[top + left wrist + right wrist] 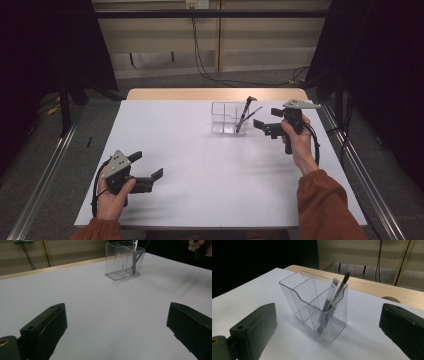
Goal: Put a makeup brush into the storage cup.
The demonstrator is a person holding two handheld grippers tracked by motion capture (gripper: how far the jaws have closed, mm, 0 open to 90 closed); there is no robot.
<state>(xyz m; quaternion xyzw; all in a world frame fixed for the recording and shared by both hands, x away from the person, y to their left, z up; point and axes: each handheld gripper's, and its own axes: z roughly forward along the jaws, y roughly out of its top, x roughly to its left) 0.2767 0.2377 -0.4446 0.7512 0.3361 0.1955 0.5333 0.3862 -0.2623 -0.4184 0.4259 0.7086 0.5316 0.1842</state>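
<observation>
Dark curtains flank a pale back wall with trailing black cables behind a white rectangular table (210,165) edged at its far side by a strip of light wood; a clear plastic three-compartment holder (229,118) stands upright on the far right part of the table, well apart from the near edge; two slim dark brushes (244,114) lean together in its right-hand end compartment as the high view has it, their tips rising above the rim and tilting to the right; in the right gripper view the same clear holder (317,306) sits between the jaws' lines of sight, the brushes (332,302) resting in the compartment nearest that camera, one with a pale tip, one with a dark tip. The right hand-held gripper (264,126), held by a hand in a rust-orange sleeve, hangs just to the right of the holder with its black jaws spread wide and pointed toward it, nothing between them and no contact with the plastic. The left hand-held gripper (149,167) rests low over the near left part of the table, far from the holder; its jaws stand wide apart over bare white surface, empty; the left gripper view shows the holder (123,261) in the distance beyond them.
</observation>
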